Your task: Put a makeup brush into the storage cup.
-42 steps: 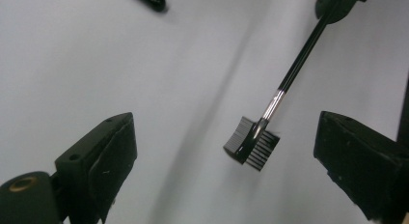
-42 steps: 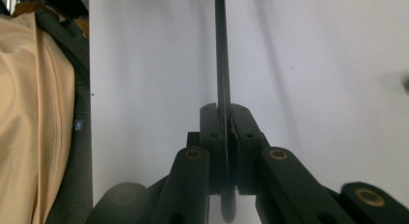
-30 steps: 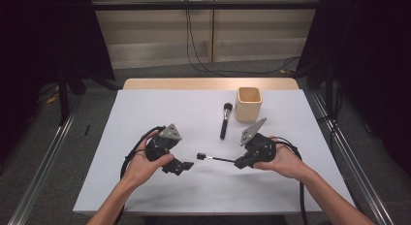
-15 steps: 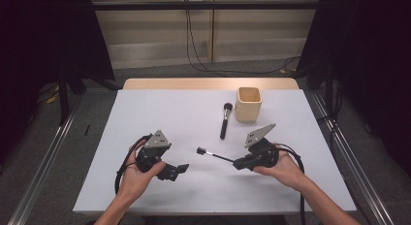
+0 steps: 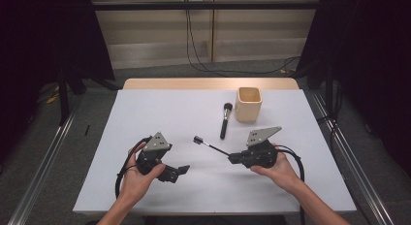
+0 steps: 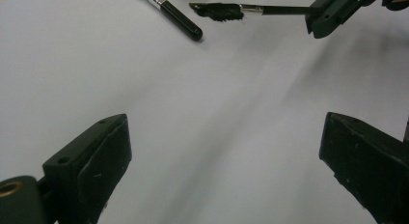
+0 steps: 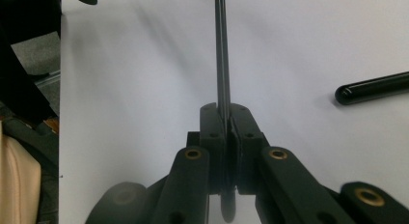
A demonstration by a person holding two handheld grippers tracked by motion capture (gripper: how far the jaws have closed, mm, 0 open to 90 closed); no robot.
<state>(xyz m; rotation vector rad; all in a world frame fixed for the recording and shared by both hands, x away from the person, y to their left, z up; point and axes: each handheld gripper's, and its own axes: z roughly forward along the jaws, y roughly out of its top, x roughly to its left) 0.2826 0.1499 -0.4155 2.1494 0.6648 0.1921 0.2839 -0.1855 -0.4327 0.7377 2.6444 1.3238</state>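
White and wide, the table (image 5: 145,118) is carrying everything, and it is the largest thing in the high view. Near its far right side a beige square cup (image 5: 249,104) is standing upright, and just left of this cup a thick black brush (image 5: 225,120) is lying flat, with its bristle head pointing to the far edge. The left tongs (image 5: 177,172) are resting in the person's left hand (image 5: 135,179) close to the near edge, and their jaws are standing spread, with nothing between them; in the left gripper view the two black jaws are well apart over the bare table. The right tongs (image 5: 232,158) are sitting in the person's right hand (image 5: 276,169) toward the near right, and they are pinching the handle end of a thin black brush (image 5: 209,146). In the right gripper view the jaws are pressing together on the thin brush (image 7: 222,55), which is running straight away from them. In the high view this thin brush is pointing to the left and a little away from the person, and its small dark head is hanging near the middle of the table, between the two tongs and near the handle end of the thick brush.
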